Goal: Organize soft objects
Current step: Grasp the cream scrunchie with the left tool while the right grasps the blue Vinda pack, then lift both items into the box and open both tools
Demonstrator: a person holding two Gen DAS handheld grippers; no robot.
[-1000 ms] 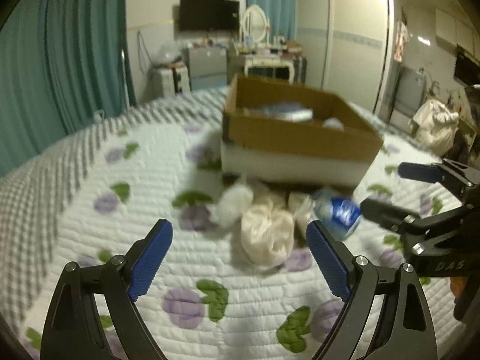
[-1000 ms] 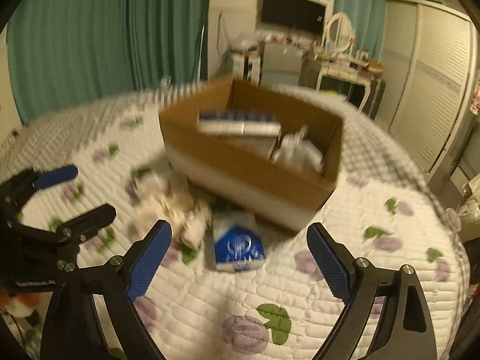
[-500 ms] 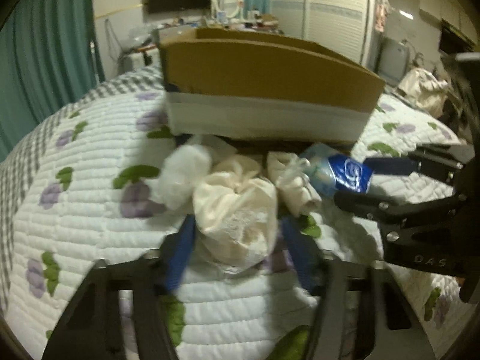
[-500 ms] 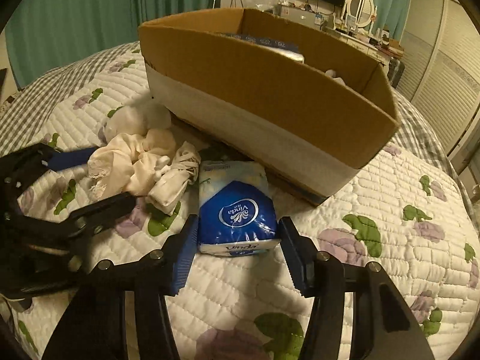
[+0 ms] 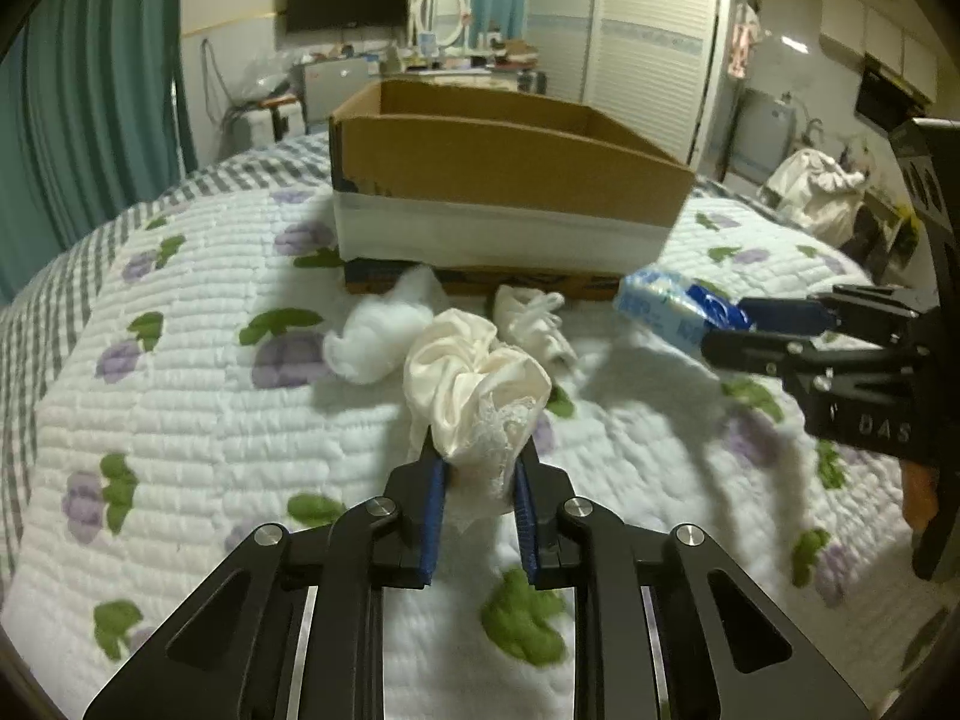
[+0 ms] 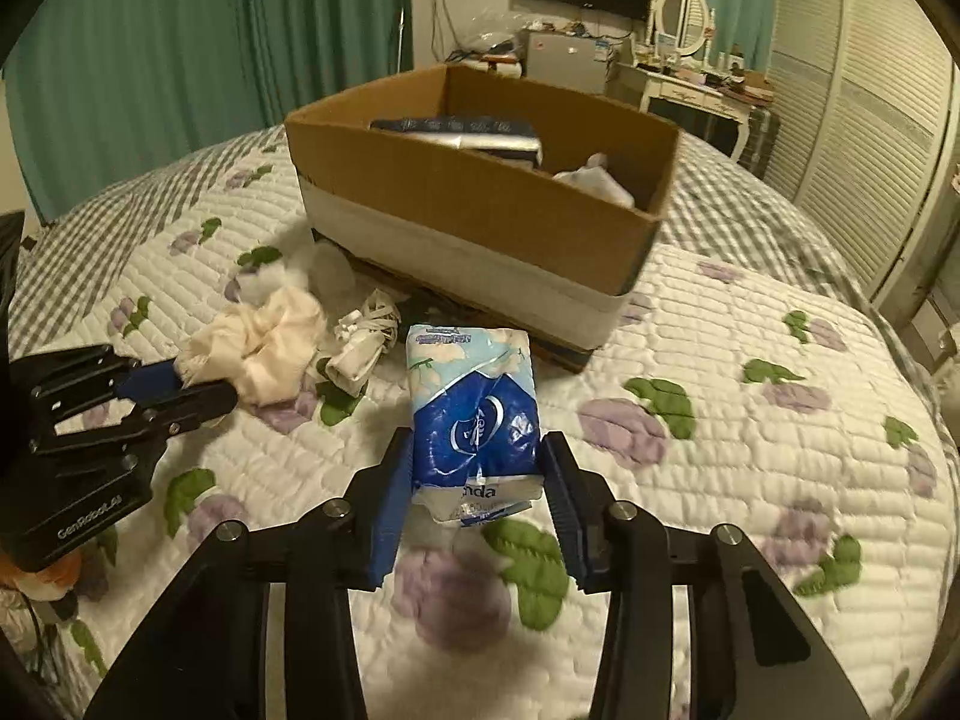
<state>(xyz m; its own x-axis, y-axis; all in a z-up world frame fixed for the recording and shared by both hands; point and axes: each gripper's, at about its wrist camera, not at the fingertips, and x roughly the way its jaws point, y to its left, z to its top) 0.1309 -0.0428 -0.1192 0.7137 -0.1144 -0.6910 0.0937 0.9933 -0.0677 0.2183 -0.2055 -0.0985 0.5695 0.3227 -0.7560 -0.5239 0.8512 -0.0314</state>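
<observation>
The left gripper [image 5: 477, 483] was clamped on the lower end of a cream cloth [image 5: 480, 387], a crumpled satin-like bundle with a lace edge, just above the bed [image 5: 180, 420]. It looked light and limp, likely to slip or unfurl unless pinched through its bunched middle. The right gripper [image 6: 477, 483] squeezed the near end of a tissue pack [image 6: 471, 396], a soft plastic-wrapped block in blue and white, its far end near the box [image 6: 480, 210]. The film looked slick and the pack squashy; gripping across its flat sides suited it. A cotton tuft [image 5: 378, 336] and a small white cloth [image 5: 534, 324] lay on the quilted bed before the cardboard box.
</observation>
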